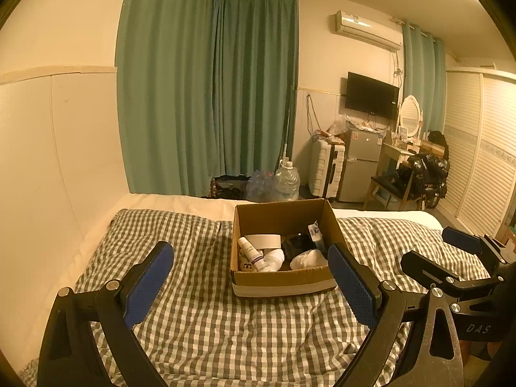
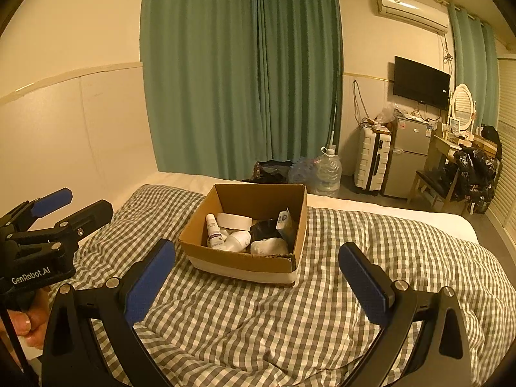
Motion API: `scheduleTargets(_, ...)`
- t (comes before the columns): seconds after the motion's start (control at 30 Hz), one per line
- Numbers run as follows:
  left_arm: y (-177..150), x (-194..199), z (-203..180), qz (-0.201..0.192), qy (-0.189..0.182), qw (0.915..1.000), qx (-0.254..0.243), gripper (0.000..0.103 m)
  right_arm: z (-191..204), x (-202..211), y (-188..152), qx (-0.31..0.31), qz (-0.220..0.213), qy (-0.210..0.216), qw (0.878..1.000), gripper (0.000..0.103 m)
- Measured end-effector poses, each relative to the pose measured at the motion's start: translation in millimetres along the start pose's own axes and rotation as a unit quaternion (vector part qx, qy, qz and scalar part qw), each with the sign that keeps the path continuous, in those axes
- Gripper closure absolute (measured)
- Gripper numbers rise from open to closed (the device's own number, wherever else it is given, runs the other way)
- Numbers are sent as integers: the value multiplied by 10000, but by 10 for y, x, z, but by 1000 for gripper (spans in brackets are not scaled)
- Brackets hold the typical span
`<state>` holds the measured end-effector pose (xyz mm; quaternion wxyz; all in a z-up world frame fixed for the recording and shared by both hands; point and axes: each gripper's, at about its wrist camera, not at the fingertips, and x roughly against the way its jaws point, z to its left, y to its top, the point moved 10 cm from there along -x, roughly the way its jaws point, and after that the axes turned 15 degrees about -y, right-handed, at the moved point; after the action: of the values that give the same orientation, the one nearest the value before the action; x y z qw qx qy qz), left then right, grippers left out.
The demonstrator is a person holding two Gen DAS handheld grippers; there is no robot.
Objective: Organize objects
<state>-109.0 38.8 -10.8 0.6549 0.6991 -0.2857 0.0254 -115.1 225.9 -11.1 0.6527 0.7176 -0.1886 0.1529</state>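
Your left gripper (image 1: 251, 285) and right gripper (image 2: 256, 282) hang wide and empty; the box (image 2: 245, 262) could tip on the soft bed (image 2: 258, 322) if nudged.

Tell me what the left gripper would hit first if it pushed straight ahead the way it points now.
Most likely the cardboard box on the checked blanket. The left gripper is open and empty, and its right finger pad already lines up with the box's near right corner, so that corner probably touches first; depth is uncertain.

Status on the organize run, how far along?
Looks mostly done: the white bottle, roll-on, black item and white cloth sit inside the cardboard box. Left gripper and right gripper hold nothing, jaws open. Nothing loose shows on the checked blanket.
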Motion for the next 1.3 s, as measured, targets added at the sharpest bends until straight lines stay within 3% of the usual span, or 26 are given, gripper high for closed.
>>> scheduleTargets(0.4,-16,9,55,-25,225,9997,16,4,-35,10,-13,-34,-6,-32,10000,1)
scheduleTargets(1.3,-48,7,48,20,228,9997,53,3,-35,13,-41,-74,12,-56,10000,1)
